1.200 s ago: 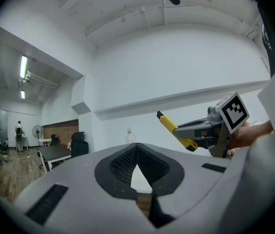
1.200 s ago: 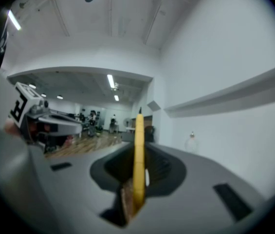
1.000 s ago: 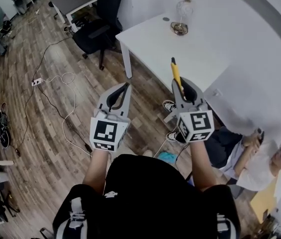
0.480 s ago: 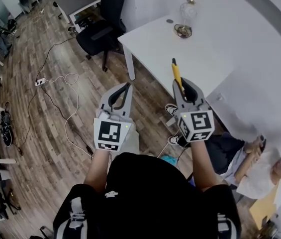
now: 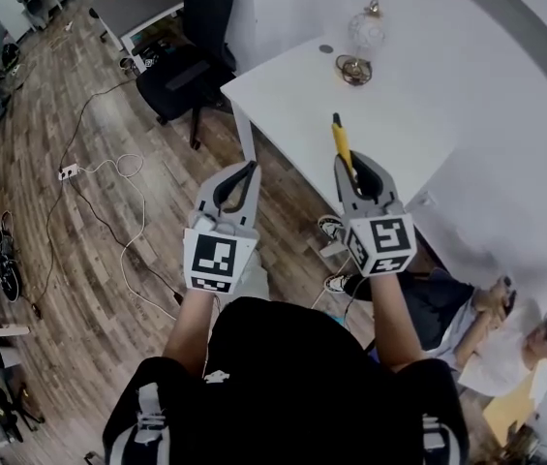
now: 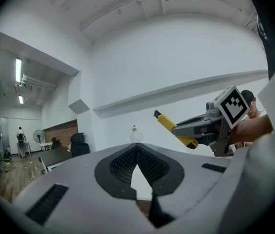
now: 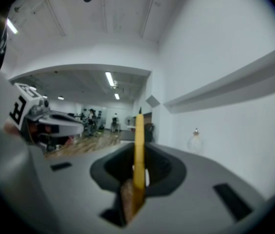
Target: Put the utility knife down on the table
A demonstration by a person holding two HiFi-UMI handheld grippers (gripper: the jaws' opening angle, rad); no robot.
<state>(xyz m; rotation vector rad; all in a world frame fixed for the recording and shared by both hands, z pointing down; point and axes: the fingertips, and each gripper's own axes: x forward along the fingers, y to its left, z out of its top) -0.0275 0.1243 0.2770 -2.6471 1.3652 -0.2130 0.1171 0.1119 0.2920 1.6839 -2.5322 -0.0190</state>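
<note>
The utility knife [image 5: 343,148] sat pinched in the right gripper [image 5: 360,177]. Its yellow body stuck out forward past the jaw tips and ended in a dark tip. In the right gripper view I saw the jaws closed on the rear of the handle, with the knife [image 7: 138,145] standing on edge between them. It was up in the air and not resting on anything. From the head view its front end overlapped the white table [image 5: 389,114] just inside the near edge, close to the corner with the white leg. The left gripper [image 5: 241,174] was held beside it at about the same level, a clear gap apart, over the wooden floor [image 5: 79,260]. Its jaw tips were pressed together with nothing between them, which the left gripper view confirmed. That view also showed the knife out to the right against the pale wall. Toward the table's far edge stood a clear glass ornament [image 5: 366,29], with a brass-coloured ring [image 5: 353,69] just in front of it. A small dark disc [image 5: 324,49] lay to their left. Beyond the table's left corner was a black office chair [image 5: 191,51], and a white cable [image 5: 123,168] trailed across the floor. A seated person [image 5: 505,332] was at the lower right, beside the table.
</note>
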